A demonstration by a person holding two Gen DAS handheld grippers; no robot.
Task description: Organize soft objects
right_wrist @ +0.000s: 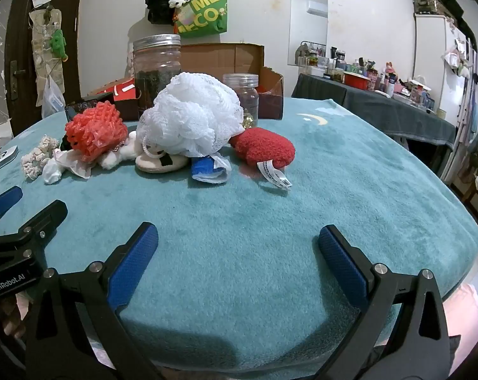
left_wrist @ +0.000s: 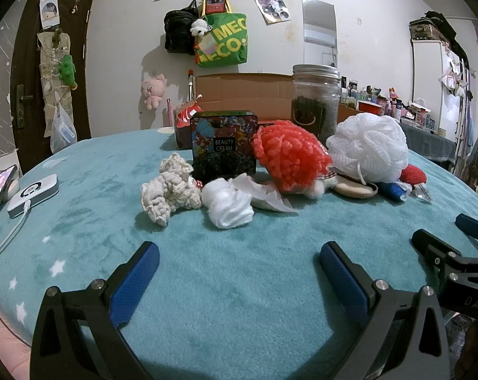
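Both grippers sit nearest the lens, left gripper (left_wrist: 239, 261) and right gripper (right_wrist: 238, 242) spread wide and holding nothing, low over the teal-blanketed counter (right_wrist: 350, 171). Soft stuff is piled toward 12 o'clock in the right wrist view: big white mesh pouf (right_wrist: 188, 114), then the orange-red pouf (right_wrist: 94, 131) at its 9 o'clock touching it, and the red fuzzy sponge (right_wrist: 264, 148) at its 4 o'clock. Smaller bits: cream crochet bundle (left_wrist: 167, 188) and white cloth wad (left_wrist: 228, 204), side by side at 11 o'clock in the left wrist view.
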